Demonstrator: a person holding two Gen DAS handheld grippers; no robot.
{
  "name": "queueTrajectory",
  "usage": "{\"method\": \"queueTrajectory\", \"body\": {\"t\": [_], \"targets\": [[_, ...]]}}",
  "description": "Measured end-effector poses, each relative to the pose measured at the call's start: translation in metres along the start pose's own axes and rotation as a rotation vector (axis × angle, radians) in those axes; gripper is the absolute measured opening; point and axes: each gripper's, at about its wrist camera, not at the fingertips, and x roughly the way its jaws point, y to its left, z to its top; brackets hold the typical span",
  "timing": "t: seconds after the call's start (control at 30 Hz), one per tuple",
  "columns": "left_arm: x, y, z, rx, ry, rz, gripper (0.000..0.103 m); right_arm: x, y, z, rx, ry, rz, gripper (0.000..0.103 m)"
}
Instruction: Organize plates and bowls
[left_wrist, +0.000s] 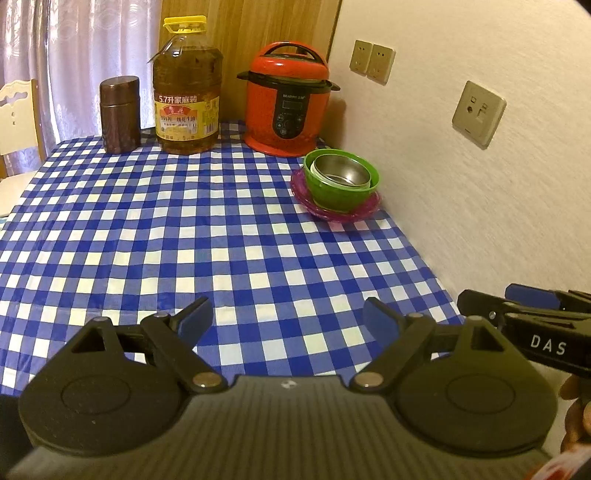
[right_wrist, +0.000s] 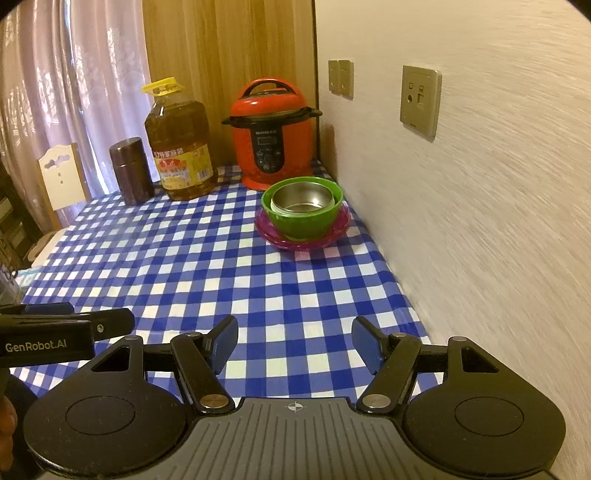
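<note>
A steel bowl (left_wrist: 341, 170) (right_wrist: 304, 199) sits nested inside a green bowl (left_wrist: 340, 194) (right_wrist: 303, 221). That green bowl rests on pink translucent plates (left_wrist: 334, 212) (right_wrist: 301, 242) by the wall, at the far right of the checked table. My left gripper (left_wrist: 288, 317) hangs open over the near table with nothing between its blue pads. Over the near right part, my right gripper (right_wrist: 295, 339) is open too and holds nothing. Both grippers are well short of the stack. In each view the other gripper shows at the edge, the right gripper (left_wrist: 524, 314) and the left gripper (right_wrist: 74, 325).
At the back stand a red pressure cooker (left_wrist: 288, 99) (right_wrist: 273, 133), a large oil bottle (left_wrist: 186, 92) (right_wrist: 179, 144) and a brown canister (left_wrist: 120, 114) (right_wrist: 131, 171). The wall with sockets (left_wrist: 478, 112) (right_wrist: 421, 99) runs along the table's right side. A chair (right_wrist: 61, 177) stands at the left.
</note>
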Motion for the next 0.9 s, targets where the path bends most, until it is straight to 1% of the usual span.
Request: {"method": "queueTrajectory", "body": {"t": [0.13,0.27,0.9], "targets": [[-0.0006,-0.0017,-0.0035,-0.008,0.008,-0.013,0.087,-0.001,0.0,-0.0018,-0.006,0.006,0.007,0.068],[-0.001,-0.0051,-0.0065,0.005,0.01,-0.004,0.087,-0.001,0.0008,-0.0033,-0.005,0.011,0.012,0.068],[0.0008,-0.0015,-0.0066,0.003,-0.002,0.011,0.087,0.0006,0.0001,-0.005,0.001,0.014,0.009,0.068]]}}
